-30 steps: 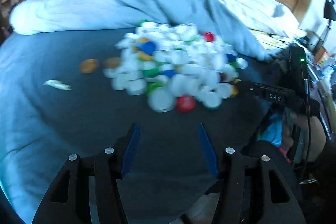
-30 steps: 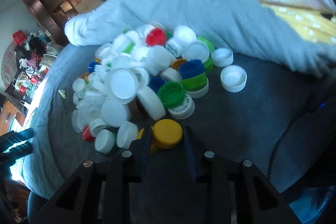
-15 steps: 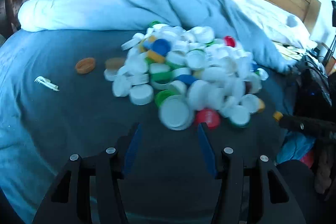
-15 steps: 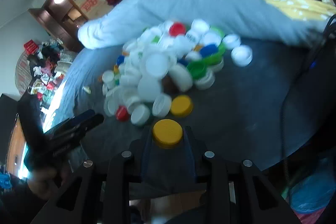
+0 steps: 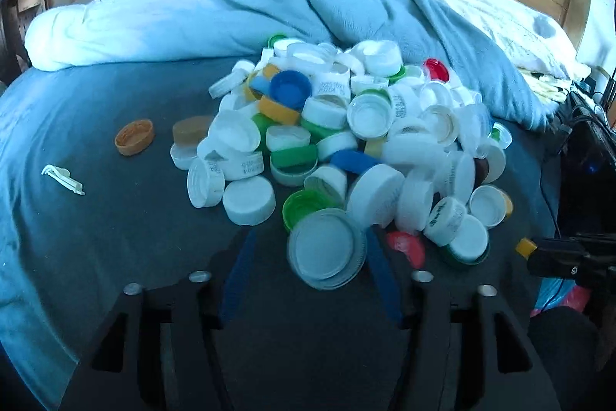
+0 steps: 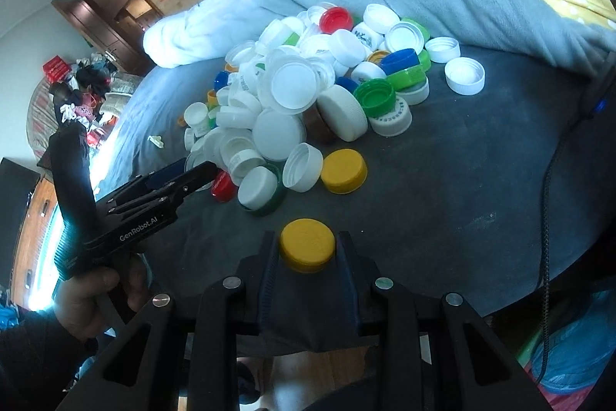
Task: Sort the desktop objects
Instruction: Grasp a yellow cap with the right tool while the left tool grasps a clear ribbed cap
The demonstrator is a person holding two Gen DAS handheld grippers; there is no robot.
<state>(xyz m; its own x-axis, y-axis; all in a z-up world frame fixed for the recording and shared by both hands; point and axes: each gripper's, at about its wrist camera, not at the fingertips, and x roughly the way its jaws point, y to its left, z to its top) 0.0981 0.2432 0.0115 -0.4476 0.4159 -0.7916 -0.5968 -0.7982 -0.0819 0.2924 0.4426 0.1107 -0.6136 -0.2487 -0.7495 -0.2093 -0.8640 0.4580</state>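
Observation:
A heap of plastic bottle caps [image 5: 346,126], mostly white with some green, blue, yellow and red ones, lies on a dark grey sheet [image 5: 134,237]. My left gripper [image 5: 310,272] is low at the heap's near edge and its jaws are closing. A large white lid [image 5: 327,249] sits between the blue pads; the right pad touches it, the left pad stands apart. My right gripper [image 6: 307,241] is shut on a yellow cap [image 6: 307,251], back from the heap [image 6: 308,83]. The left gripper [image 6: 184,180] also shows in the right wrist view, held by a hand [image 6: 84,299].
A second yellow cap [image 6: 343,171] lies loose at the heap's edge. An orange cap [image 5: 134,137], a tan cap [image 5: 190,130] and a white plastic scrap [image 5: 61,178] lie to the left. A bunched light-blue duvet [image 5: 231,6] borders the far side. A black cable [image 6: 550,180] runs at right.
My left gripper has come down and forward to the heap, its jaws have narrowed, and the large white lid now sits between them. My right gripper drew the yellow cap back from the heap.

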